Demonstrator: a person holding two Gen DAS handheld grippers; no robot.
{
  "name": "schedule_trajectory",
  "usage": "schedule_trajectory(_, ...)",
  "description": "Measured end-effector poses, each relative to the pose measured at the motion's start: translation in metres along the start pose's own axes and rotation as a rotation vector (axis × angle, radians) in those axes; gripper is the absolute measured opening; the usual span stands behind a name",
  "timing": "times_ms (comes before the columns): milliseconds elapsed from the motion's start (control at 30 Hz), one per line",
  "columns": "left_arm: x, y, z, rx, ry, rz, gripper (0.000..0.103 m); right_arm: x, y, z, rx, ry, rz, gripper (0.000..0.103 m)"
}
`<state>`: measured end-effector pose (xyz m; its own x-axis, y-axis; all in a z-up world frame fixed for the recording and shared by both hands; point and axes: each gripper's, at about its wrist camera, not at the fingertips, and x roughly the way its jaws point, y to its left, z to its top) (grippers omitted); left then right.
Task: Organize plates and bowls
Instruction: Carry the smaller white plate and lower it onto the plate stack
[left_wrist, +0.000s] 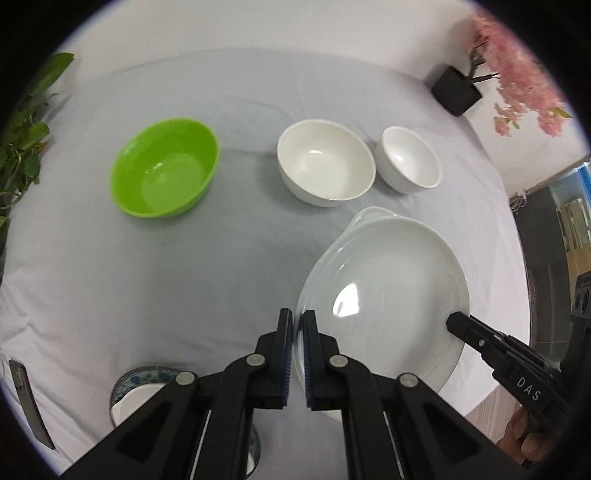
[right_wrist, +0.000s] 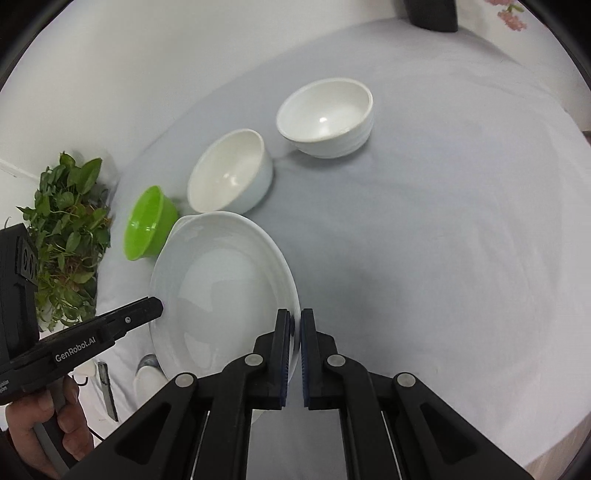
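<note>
A white plate (left_wrist: 388, 295) sits on a second white plate whose rim (left_wrist: 365, 214) shows behind it. My left gripper (left_wrist: 297, 325) is shut on the plate's left rim. My right gripper (right_wrist: 295, 325) is shut on its right rim (right_wrist: 291, 295), and shows in the left wrist view (left_wrist: 458, 325). Behind stand a green bowl (left_wrist: 166, 170), a larger white bowl (left_wrist: 325, 162) and a smaller white bowl (left_wrist: 410, 158). A blue-patterned dish (left_wrist: 147, 380) lies under my left gripper, partly hidden.
The table has a grey-white cloth (left_wrist: 221, 258). A leafy plant (left_wrist: 22, 140) stands at the left edge, a black pot with pink flowers (left_wrist: 458, 90) at the back right. A dark flat object (left_wrist: 31, 406) lies at the near left. The table edge (left_wrist: 480, 402) is near right.
</note>
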<state>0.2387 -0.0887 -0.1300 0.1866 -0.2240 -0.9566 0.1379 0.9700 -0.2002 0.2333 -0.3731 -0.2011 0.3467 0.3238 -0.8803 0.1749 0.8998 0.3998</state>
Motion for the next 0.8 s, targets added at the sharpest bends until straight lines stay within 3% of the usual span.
schedule_trajectory(167,-0.051,0.024,-0.028,0.006,-0.070,-0.018,0.004,-0.048,0.055,-0.029,-0.021,-0.072,0.005,0.003)
schedule_trajectory(233,-0.068,0.023,-0.056,-0.006,-0.089,-0.009,0.004,-0.063,0.081,-0.044,-0.035,-0.086,0.009,0.003)
schedule_trajectory(400,-0.101,0.069,-0.095,-0.037,-0.093,0.026,0.005,-0.076,0.148,-0.088,-0.068,-0.082,0.028,0.003)
schedule_trajectory(600,-0.107,0.131,-0.134,-0.136,-0.050,0.031,0.004,-0.055,0.211,-0.145,-0.103,-0.011,0.034,0.003)
schedule_trajectory(800,-0.078,0.164,-0.159,-0.231,0.017,0.027,0.005,-0.003,0.229,-0.164,-0.158,0.070,0.015,0.003)
